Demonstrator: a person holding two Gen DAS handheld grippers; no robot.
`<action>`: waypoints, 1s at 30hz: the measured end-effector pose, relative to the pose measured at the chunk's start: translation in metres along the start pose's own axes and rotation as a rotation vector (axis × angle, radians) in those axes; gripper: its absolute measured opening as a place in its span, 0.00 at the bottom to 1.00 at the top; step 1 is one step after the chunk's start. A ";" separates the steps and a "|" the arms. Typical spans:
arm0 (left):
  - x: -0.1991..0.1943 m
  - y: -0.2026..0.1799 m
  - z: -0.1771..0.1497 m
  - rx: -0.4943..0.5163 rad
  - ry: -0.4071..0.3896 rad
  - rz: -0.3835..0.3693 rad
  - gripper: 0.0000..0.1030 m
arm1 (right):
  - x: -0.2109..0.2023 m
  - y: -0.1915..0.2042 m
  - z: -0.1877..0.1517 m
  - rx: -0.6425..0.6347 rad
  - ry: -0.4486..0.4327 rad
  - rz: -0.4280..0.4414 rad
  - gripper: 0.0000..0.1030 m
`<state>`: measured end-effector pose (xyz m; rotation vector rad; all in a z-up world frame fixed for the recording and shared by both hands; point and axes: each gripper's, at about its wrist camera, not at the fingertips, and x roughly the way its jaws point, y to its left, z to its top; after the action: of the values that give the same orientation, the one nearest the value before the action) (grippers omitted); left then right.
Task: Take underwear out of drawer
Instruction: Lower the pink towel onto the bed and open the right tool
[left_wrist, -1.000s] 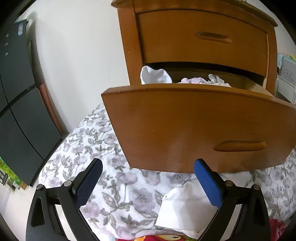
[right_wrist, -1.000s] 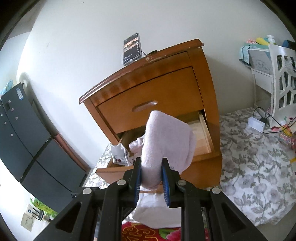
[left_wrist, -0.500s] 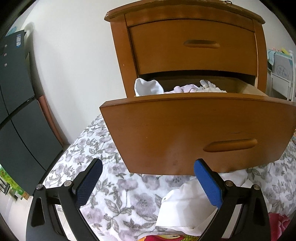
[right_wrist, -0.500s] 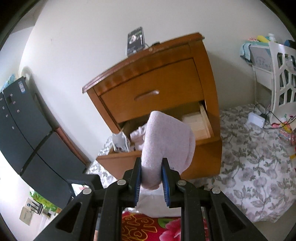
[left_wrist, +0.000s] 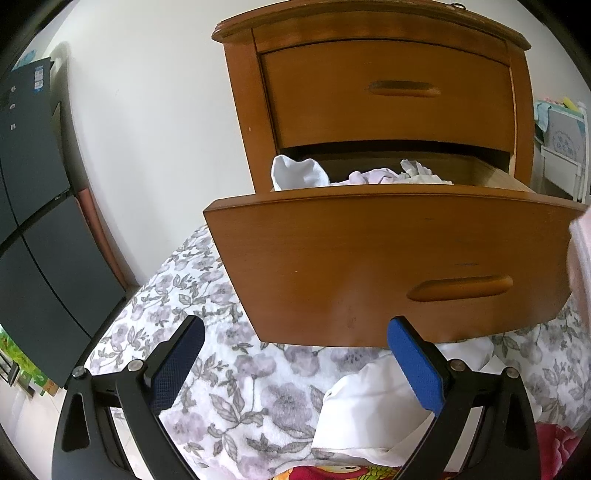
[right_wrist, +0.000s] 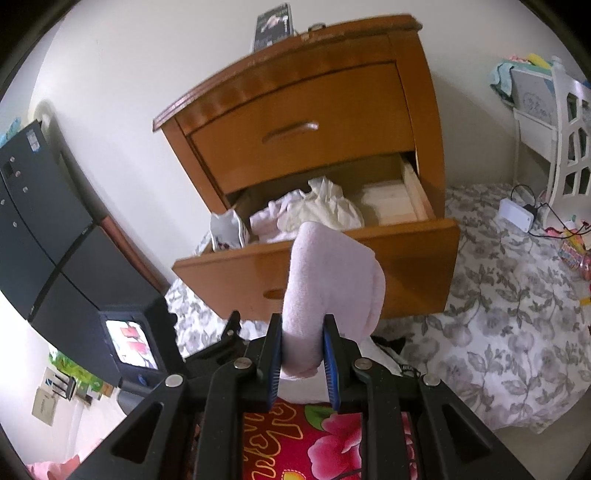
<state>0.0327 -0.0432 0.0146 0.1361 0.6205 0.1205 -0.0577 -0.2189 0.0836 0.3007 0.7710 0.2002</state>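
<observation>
The right gripper (right_wrist: 301, 352) fingers clamp pale pink underwear (right_wrist: 328, 288), now lower before the open drawer (right_wrist: 317, 258), hiding its handle. The left gripper (left_wrist: 295, 360) fingers stay wide, empty.

From the left wrist we see the drawer (left_wrist: 388, 258) only from the front, so its front panel hides all but the tops of the clothes (left_wrist: 373, 176) inside. A pale pink cloth (left_wrist: 580, 254) at the drawer's right end is cut off by the picture's edge and blurred. The white garment (left_wrist: 369, 413) below the drawer is partly behind a gripper finger (left_wrist: 415, 365).

From the right wrist, the pink garment (right_wrist: 325, 288) covers the middle of the drawer front, handle included. The nightstand's top edge (right_wrist: 266, 70) above the drawer is smeared, and the card (right_wrist: 271, 26) on it is unreadable.
</observation>
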 end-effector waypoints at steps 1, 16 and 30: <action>0.000 0.000 0.000 0.001 -0.001 0.000 0.96 | 0.003 0.000 -0.002 -0.001 0.011 -0.003 0.21; 0.000 -0.001 0.001 0.007 0.000 -0.001 0.96 | 0.066 -0.012 -0.027 0.027 0.176 -0.045 0.21; 0.001 -0.004 0.000 0.016 0.004 -0.004 0.96 | 0.080 -0.017 -0.034 0.056 0.219 -0.059 0.26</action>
<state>0.0341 -0.0466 0.0135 0.1499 0.6261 0.1124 -0.0245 -0.2050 0.0028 0.3115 1.0023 0.1575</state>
